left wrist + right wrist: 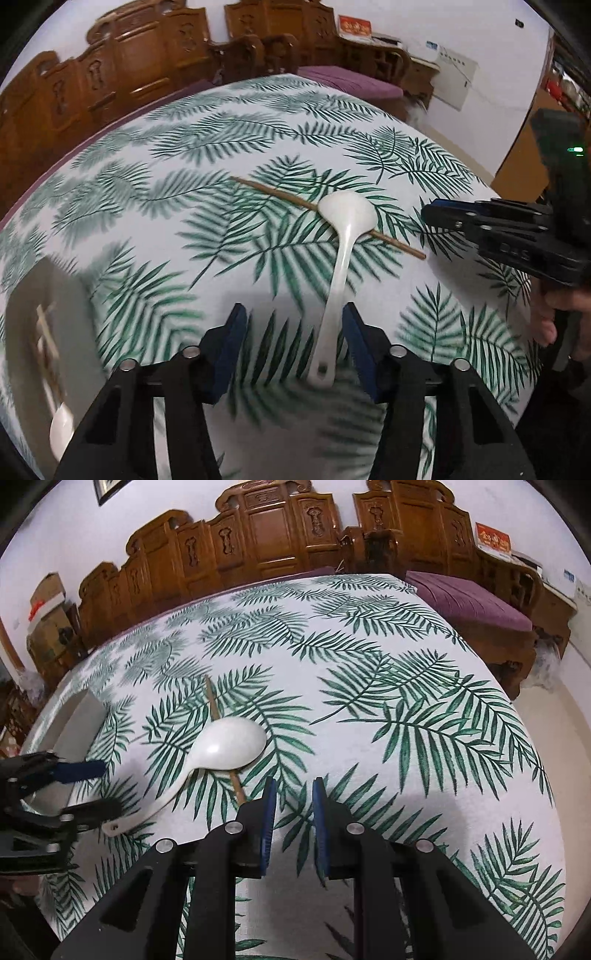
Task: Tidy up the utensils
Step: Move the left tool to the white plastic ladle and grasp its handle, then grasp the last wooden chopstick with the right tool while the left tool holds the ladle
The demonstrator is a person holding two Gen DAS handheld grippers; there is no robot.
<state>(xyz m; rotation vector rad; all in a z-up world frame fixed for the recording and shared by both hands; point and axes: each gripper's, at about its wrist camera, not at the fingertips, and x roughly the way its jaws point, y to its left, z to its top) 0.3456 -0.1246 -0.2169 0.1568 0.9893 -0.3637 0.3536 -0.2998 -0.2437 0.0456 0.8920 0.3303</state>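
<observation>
Straddling the glossy white ceramic spoon (pixel 341 258) handle, the left claw (pixel 293 349) stands half-wide, unclamped; handle runs toward it; right claw (pixel 293 812) narrow, empty.

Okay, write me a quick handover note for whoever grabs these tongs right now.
Left tongs: open, straddling the handle of the white spoon, not gripping yet.
Right tongs: narrow gap, empty, beside the chopstick.
Spoon's bowl rests on the chopstick, on the leaf-print cloth.
Grey tray, at the left: already holds another spoon and what look like sticks, blurred.
Left: tray the spoon, then the chopstick.
</observation>
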